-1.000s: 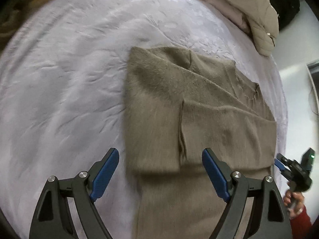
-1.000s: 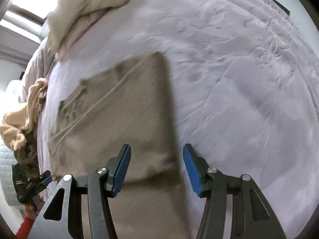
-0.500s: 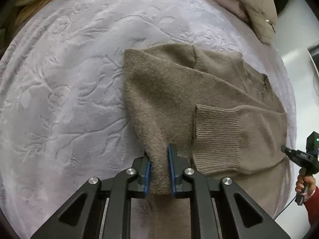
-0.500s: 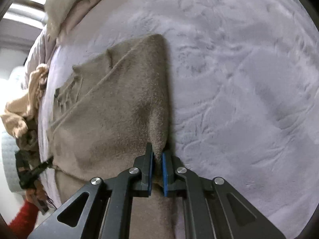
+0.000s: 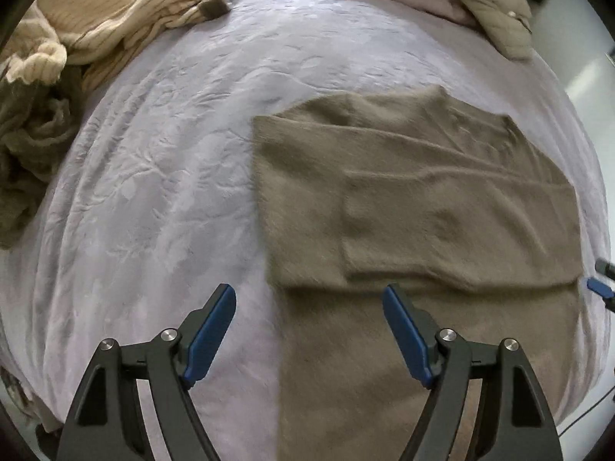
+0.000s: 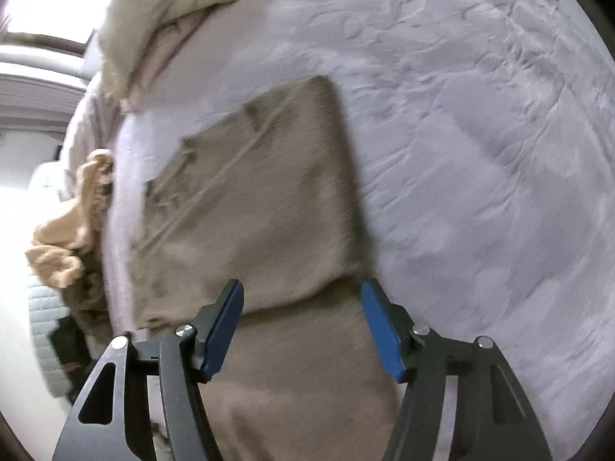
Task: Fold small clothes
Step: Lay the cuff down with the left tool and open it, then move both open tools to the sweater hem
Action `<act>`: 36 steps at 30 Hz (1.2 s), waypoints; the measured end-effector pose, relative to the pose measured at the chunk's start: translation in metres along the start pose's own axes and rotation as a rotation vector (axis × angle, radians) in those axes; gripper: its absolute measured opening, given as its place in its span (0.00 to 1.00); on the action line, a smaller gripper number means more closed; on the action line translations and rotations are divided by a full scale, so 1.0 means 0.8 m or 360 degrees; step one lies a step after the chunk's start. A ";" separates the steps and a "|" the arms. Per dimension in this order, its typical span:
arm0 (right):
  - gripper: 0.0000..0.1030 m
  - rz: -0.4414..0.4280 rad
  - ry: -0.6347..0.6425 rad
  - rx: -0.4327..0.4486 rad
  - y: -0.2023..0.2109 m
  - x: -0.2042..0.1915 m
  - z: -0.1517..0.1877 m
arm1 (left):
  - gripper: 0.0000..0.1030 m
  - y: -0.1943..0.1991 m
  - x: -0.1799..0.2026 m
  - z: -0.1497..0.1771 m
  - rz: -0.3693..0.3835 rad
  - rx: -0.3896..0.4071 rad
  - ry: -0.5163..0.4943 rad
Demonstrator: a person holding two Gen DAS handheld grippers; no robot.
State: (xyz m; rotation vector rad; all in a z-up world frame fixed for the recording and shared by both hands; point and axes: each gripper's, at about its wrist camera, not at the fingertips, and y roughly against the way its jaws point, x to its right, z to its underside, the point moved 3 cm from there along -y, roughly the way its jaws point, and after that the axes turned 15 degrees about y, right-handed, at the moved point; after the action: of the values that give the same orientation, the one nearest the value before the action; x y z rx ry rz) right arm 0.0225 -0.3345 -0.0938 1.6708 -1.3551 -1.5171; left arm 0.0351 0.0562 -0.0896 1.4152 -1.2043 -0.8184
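Pale lilac bedding (image 5: 161,176) with an embossed leaf pattern covers the bed on which the work is laid out. A taupe-brown knitted sweater (image 5: 442,199), folded into a rectangle, is spread flat on this bedding, right of centre in the left wrist view. One sleeve is seen folded across the body of the garment, and a lower panel extends toward the camera beneath the folded part. The left gripper (image 5: 309,332) is held above the near left corner of the fold; its blue-padded fingers (image 5: 209,332) are spread wide apart and nothing is gripped. The right gripper (image 6: 303,330) is held above the near right edge of the sweater (image 6: 261,199); its fingers (image 6: 378,332) are likewise spread wide, with no cloth between them. A heap of cream striped clothes (image 5: 115,27) is piled at the far left of the bed, touching a crumpled olive-brown garment (image 5: 30,146). A beige quilted jacket (image 5: 496,11) is laid at the far edge, well apart from the sweater. Both views are blurred.
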 end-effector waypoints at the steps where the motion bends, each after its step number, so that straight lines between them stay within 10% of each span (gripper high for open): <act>1: 0.68 -0.0036 -0.0025 -0.0006 0.001 -0.004 0.003 | 0.77 0.004 0.003 0.005 0.0004 -0.0021 0.0003; 7: 1.00 -0.0388 -0.0166 -0.0011 0.006 -0.033 0.022 | 0.77 0.036 0.039 0.034 0.0064 -0.0044 0.0065; 10: 1.00 -0.0334 -0.0104 0.0113 0.020 -0.052 0.028 | 0.79 0.049 0.052 0.047 0.0110 -0.0060 0.0096; 20: 1.00 0.0673 0.0506 -0.0064 0.039 -0.097 0.030 | 0.79 0.068 0.079 0.067 -0.0041 -0.0045 -0.0011; 36: 1.00 0.0308 0.0448 -0.0016 0.040 -0.106 0.035 | 0.79 0.106 0.091 0.089 -0.0125 -0.0006 0.0025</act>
State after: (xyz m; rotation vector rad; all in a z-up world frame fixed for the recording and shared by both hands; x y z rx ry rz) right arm -0.0044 -0.2635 -0.0365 1.6235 -1.3109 -1.1307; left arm -0.0330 -0.0278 -0.0130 1.4708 -1.1408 -0.8617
